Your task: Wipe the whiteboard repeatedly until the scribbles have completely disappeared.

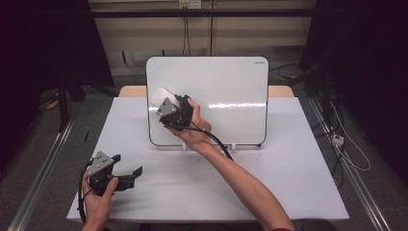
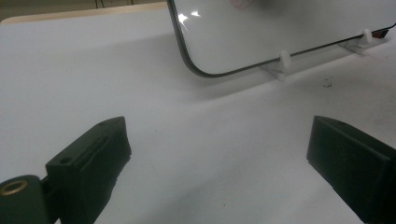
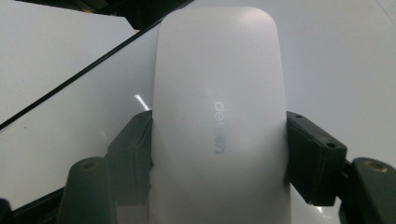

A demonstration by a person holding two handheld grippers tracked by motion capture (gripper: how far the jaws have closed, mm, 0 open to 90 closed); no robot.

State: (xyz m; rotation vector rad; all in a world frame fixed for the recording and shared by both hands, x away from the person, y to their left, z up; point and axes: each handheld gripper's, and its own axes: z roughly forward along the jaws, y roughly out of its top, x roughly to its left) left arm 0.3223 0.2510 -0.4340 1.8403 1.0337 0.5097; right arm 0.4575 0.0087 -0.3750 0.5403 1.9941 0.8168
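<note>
My right jaws are clamped on both long sides of a white whiteboard eraser, one black pad pressing each edge, so the right gripper has a solid hold on it. The eraser sits up against the upper left part of the whiteboard, right by its dark rim; I can't tell for sure if it's flat on the surface or just off it. The board itself leans upright on little white clip feet near the back of the white table, and it's pretty much blank with just some glare streaks. My left gripper is parked low at the front left of the table, well apart from the board, jaws spread wide with nothing between them, just bare tabletop. Its cable loops down past my left hand. Nothing sits between the eraser and the board.
</note>
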